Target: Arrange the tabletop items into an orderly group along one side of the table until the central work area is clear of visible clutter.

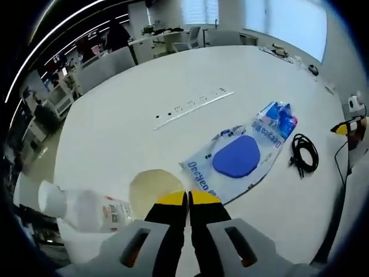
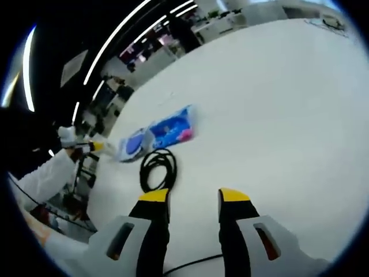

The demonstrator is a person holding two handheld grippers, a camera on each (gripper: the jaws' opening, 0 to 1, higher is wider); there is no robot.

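A clear plastic bottle (image 1: 86,210) lies near the desk (image 1: 144,81) edge, beside the left gripper (image 1: 188,199), its fingers clenched together, empty. The right gripper (image 2: 193,196) stands released near the black cable (image 2: 157,168); the blue packet (image 2: 167,131) lies beyond.

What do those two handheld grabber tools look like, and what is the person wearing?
Both the left gripper and the right gripper have black jaws with yellow tips rising from pale grey bodies with slotted openings. In the right gripper view, the person wears a white sleeve.

wipes pack (image 1: 236,157), blue lettering, not legible
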